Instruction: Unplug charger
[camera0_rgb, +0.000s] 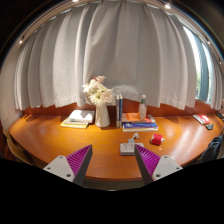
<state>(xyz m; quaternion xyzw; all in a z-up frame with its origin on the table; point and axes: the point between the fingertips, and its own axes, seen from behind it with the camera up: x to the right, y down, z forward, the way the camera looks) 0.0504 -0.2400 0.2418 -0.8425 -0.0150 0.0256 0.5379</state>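
Pale curtains (110, 50) hang behind a curved wooden desk (60, 140). On the desk stand a vase of white flowers (99, 100), a stack of books (139, 124) and an open book (76, 120). The gripper (113, 162) hovers above the near edge, its fingers (76, 160) apart and holding nothing. A small white and red object, probably the charger (129, 147), lies just ahead of the fingers, untouched; judging by this, the unplugging has not begun

Jaws open, charger (128, 148) between fingers (76, 161), desk (50, 135)
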